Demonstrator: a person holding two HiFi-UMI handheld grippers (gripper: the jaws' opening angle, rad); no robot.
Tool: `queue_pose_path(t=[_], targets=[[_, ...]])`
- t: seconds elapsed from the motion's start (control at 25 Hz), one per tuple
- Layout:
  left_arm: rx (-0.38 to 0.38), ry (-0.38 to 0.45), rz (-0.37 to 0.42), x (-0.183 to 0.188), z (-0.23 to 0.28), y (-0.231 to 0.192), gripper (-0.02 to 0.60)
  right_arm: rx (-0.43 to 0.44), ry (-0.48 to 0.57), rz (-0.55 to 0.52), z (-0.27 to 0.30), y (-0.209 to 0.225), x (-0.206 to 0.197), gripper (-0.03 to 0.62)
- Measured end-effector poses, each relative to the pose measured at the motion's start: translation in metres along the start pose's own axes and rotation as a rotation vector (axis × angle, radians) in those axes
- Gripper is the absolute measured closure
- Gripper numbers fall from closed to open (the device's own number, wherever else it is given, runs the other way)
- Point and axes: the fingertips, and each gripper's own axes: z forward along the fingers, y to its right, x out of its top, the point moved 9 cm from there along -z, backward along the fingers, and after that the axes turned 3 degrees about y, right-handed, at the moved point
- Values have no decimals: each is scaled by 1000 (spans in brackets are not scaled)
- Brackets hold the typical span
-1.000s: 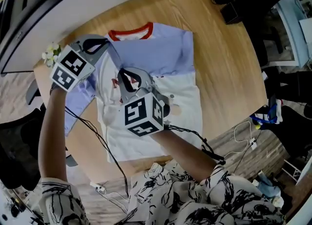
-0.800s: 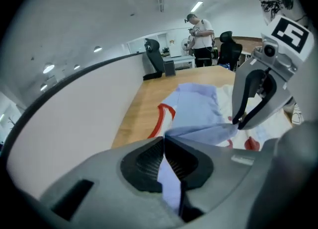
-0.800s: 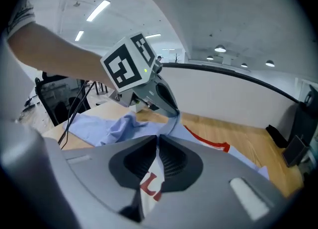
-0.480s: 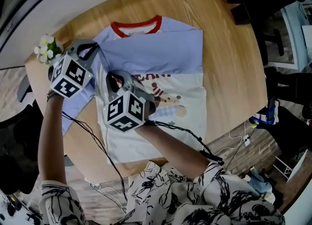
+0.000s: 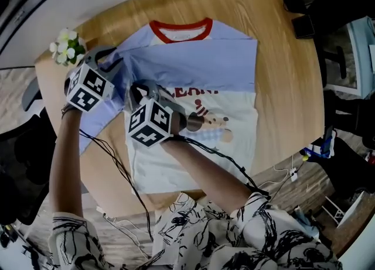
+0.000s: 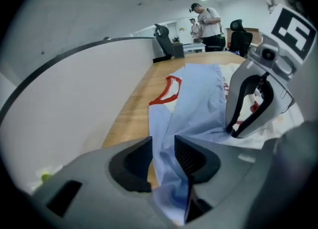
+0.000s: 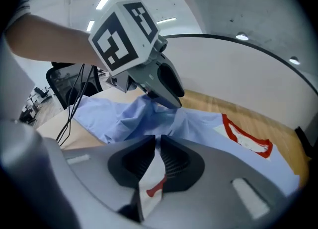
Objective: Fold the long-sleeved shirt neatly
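Note:
The long-sleeved shirt (image 5: 199, 69) lies flat on the wooden table (image 5: 281, 58), blue across the chest and sleeves, white below, with a red collar (image 5: 180, 30). My left gripper (image 5: 114, 58) is at the shirt's left shoulder. Its jaws are opening, and a fold of blue sleeve cloth (image 6: 171, 173) hangs between them, with a gap showing at the left pad. My right gripper (image 5: 137, 90) is low over the shirt's left side, shut on a pinch of white cloth with red print (image 7: 151, 186). In the left gripper view the right gripper (image 6: 248, 109) stands close by.
A small bunch of white flowers (image 5: 67, 43) sits at the table's left corner, next to the left gripper. Dark objects (image 5: 304, 17) lie at the far right corner. Cables (image 5: 117, 169) trail from both grippers over the near edge. People (image 6: 208, 22) stand far off.
Both grippers have sunk toward the table, carrying the gathered cloth down onto the shirt's left side. The shirt's body has stayed flat.

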Motion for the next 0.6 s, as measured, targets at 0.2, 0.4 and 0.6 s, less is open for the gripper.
queue_pose_path(t=[0.2, 0.4, 0.6], targets=[[66, 55, -87, -18, -38, 3, 437, 155, -3, -44, 15, -21, 3, 408], [297, 214, -367, -51, -125, 27, 410, 325, 141, -63, 1, -31, 17, 261], [553, 185, -602, -117, -221, 90, 331, 339, 238, -132, -28, -27, 60, 235]])
